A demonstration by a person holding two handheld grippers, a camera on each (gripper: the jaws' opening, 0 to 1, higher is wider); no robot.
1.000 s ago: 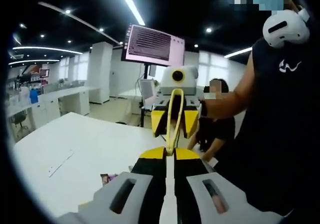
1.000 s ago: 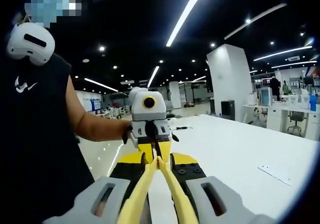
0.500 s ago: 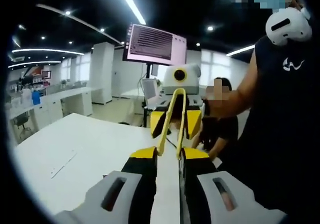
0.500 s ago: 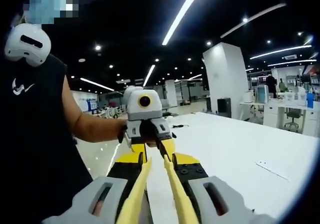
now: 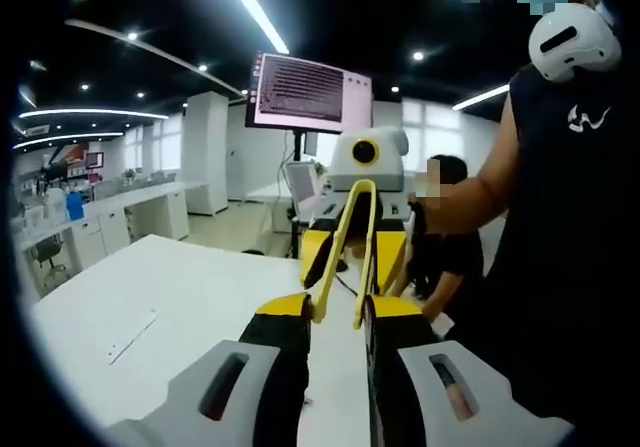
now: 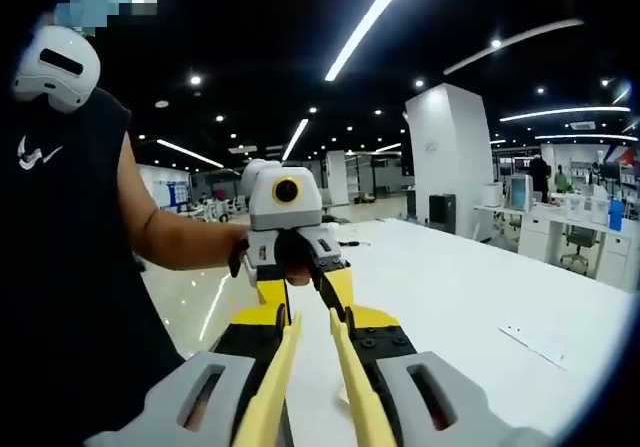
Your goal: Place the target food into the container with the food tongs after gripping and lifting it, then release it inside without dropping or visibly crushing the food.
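- Open-plan office, ceiling strip lights, long white table [image 5: 190, 297] under both grippers; a monitor [image 5: 308, 91] on a stand behind it in the left gripper view.
- Person in a dark sleeveless top [image 6: 60, 267] holds both tools up facing each other, well above the table.
- Yellow food tongs [image 5: 343, 257] run between the two grippers, arms spread apart, nothing between them.
- Left gripper [image 5: 335, 312]: jaws apart, one tong arm lying along each jaw.
- Right gripper [image 6: 308, 327]: jaws apart too, a yellow tong arm against each.
- Which gripper actually carries the tongs: can't tell, both seem to touch them.
- Target food and container: can't locate in either view, so the pick looks not started.
- Risk: with both sets of jaws parted, the tongs may be loosely seated and could slip or twist out in mid-air.
- Risk: if the two hands pull or rotate unevenly, the arms could cross or misalign, leading to a skewed pinch on the food later.
- Risk: over-closing on the springy tongs could crush the food; too light, it drops.
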